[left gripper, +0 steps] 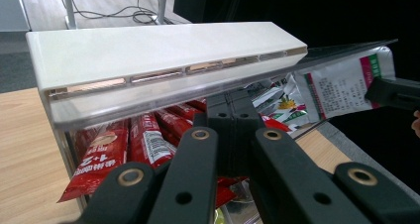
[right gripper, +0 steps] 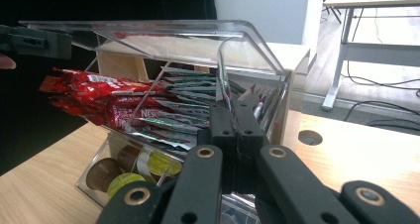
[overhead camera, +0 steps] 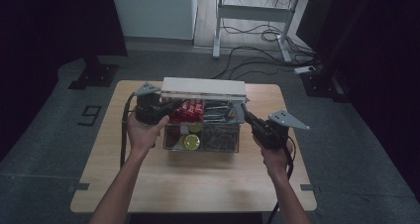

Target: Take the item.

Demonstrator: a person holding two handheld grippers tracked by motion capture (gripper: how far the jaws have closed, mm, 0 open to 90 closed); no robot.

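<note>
Tongs both shut: left tongs & right tongs at clear organizer box.

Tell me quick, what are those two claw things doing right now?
Left gripper: shut, at the clear organizer box, apparently empty.
Right gripper: shut at the box's other side, apparently empty.

- A light wooden table stands on a grey floor, with a round hole in its top just right of the right claw.
- Beyond both claws a white-framed desk stands, with black cables loose on the floor beneath it.
- A pale panel rises far ahead of the left claw.
- Dark curtains close both sides; the light is dim.
</note>
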